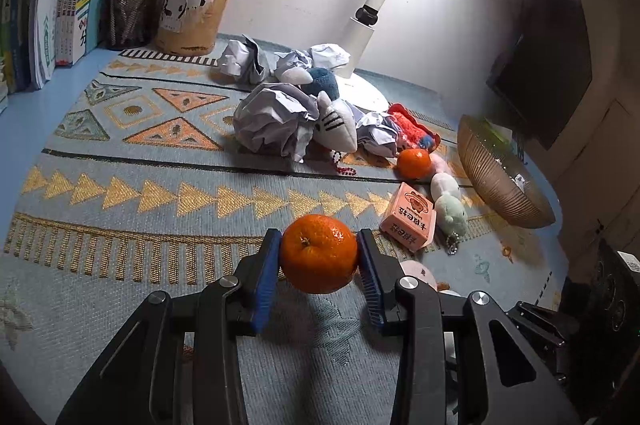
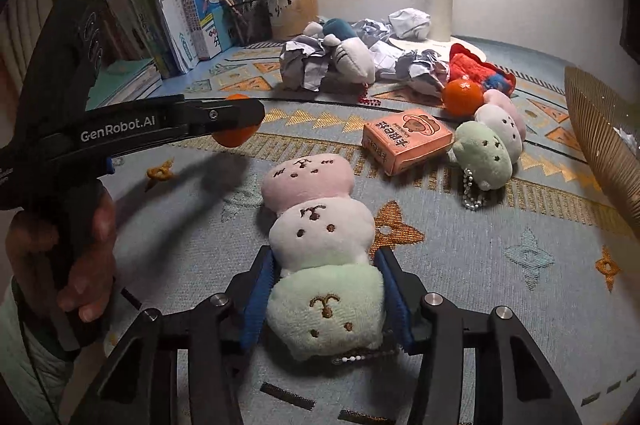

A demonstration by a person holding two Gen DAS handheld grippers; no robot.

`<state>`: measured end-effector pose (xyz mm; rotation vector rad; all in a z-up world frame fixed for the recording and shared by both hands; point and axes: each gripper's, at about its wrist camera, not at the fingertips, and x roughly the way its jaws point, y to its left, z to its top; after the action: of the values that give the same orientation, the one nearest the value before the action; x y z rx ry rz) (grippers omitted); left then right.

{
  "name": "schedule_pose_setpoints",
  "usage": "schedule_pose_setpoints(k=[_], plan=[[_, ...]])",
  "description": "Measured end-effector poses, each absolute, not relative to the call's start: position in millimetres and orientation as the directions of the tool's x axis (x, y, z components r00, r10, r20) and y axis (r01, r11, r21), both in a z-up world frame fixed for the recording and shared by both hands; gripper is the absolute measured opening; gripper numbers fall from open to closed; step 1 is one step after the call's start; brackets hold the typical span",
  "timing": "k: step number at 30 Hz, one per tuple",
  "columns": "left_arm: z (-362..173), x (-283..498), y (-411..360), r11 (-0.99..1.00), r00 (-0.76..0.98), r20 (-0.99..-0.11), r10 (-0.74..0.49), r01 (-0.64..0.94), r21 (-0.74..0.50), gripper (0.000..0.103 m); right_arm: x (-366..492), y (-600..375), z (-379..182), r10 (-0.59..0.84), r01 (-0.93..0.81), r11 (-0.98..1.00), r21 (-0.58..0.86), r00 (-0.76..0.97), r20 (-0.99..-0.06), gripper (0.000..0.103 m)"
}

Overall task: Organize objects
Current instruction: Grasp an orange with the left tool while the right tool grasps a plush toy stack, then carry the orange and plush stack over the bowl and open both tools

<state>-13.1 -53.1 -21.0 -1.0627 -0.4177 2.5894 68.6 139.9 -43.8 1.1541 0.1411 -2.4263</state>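
So the left gripper [image 1: 319,251] has its jaws pinching a tangerine [image 1: 319,253], held up off the patterned cloth [image 1: 120,193] on the counter. The right gripper [image 2: 326,299] has its jaws squeezed onto the green end of a three-ball plush [image 2: 320,245] lying on the cloth. A second tangerine [image 2: 463,96] sits by the orange box [image 2: 406,139], near the crumpled paper [image 2: 306,65].

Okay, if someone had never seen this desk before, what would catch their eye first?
Probably the bright orange tangerine pinched in the left tongs above the patterned mat. Next, the three-ball plush, pink, white and green, lying on the mat with its green end between the right tongs. Behind both, a heap of crumpled paper and soft toys sits by the lamp base.
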Motion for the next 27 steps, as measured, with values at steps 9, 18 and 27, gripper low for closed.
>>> schedule_pose_setpoints(k=[9, 18, 27], plan=[[30.1, -1.0, 23.3, -0.892, -0.689, -0.566, 0.452, -0.348, -0.289, 0.035, 85.5, 223.1, 13.6, -0.376, 0.332, -0.924, 0.192, -0.689, -0.620, 0.048], [92.8, -53.8, 165.2, -0.780, -0.613, -0.494, 0.617, -0.562, -0.276, 0.035, 77.1, 377.6, 90.4, -0.094, -0.058, -0.954, 0.295, -0.874, -0.477, 0.049], [73.9, -100.6, 215.5, -0.793, -0.588, -0.552, 0.591, -0.549, -0.264, 0.088, 11.1, 448.3, 85.9, -0.016, -0.230, -0.903, 0.362, -0.825, -0.565, 0.073]])
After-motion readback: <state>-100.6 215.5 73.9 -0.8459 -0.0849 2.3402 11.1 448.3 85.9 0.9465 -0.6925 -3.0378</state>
